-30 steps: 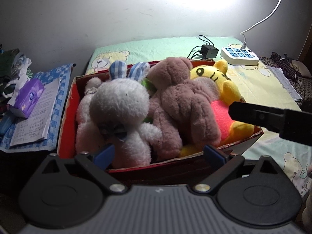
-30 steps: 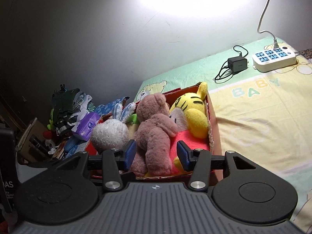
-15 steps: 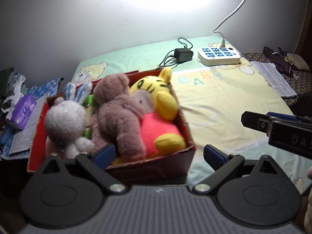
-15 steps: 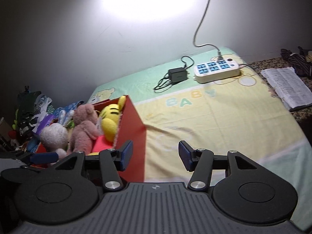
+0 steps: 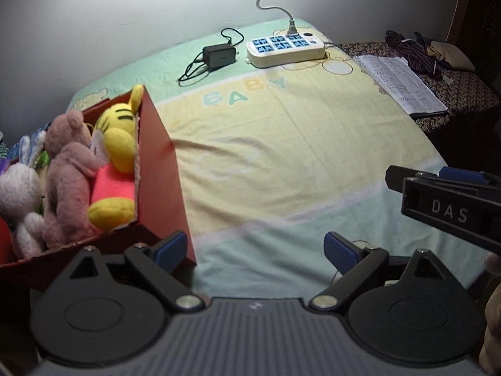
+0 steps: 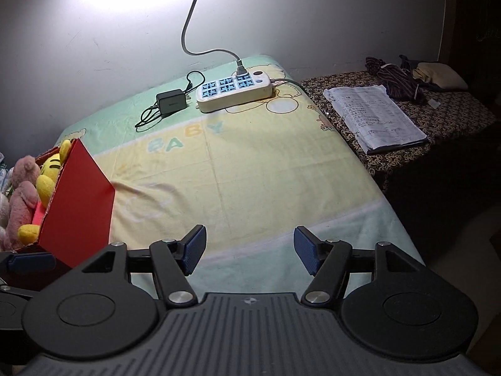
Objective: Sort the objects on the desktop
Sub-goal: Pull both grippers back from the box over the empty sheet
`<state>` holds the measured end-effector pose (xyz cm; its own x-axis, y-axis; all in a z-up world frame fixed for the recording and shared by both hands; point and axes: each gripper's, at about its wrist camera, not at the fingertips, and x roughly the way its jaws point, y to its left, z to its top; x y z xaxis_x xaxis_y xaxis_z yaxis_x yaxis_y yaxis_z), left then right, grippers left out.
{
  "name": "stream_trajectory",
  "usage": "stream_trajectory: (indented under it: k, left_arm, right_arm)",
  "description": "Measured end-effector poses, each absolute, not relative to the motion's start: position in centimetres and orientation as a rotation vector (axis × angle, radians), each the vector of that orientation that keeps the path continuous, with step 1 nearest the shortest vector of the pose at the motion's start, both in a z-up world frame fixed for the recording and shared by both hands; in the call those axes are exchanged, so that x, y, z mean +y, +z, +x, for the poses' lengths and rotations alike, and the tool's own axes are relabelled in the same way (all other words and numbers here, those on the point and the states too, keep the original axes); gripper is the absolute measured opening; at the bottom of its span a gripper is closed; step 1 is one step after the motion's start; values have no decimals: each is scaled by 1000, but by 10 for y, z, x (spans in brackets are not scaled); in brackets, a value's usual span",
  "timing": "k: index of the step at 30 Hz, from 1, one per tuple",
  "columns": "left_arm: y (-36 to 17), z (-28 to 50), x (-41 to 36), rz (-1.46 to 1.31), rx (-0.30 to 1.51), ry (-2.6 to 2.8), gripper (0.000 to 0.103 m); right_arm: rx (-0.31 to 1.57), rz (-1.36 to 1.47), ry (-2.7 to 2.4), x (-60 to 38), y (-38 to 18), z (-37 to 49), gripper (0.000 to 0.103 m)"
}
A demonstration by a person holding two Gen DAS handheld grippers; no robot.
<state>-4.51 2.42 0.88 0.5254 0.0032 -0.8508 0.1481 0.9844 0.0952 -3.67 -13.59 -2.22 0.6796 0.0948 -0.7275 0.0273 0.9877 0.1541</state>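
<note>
Box (image 5: 156,163) now leftward, toys (image 5: 67,175) inside.

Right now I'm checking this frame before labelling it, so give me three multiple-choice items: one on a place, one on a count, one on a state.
1. Where is the black charger?
A. In the red box
B. Beside the white power strip, on the sheet
C. On the open notebook

2. How many plush toys show in the red box?
A. One
B. Three
C. Six

3. What state are both grippers in?
A. Open, holding nothing
B. Shut on a toy
C. Shut on the charger

Answers:
1 B: it lies left of the power strip.
2 B: white rabbit, brown bear, yellow tiger.
3 A: the left gripper and right gripper have spread jaws with only sheet between.
</note>
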Motion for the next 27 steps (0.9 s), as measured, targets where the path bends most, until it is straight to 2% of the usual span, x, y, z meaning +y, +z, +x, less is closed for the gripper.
stream_trajectory:
  k: [8,12,27]
  left_arm:
    - [-4,-40,19,136,1078,-38,95]
    - [-4,-38,24,115,1085,-9,95]
    - [-12,-44,50,58,1122,27,95]
  right_arm:
    - [848,140,37,-142,-28,-31,69]
    - [844,136,49,-139,-28,-30,75]
    - [840,85,117,-111,-30,-28,76]
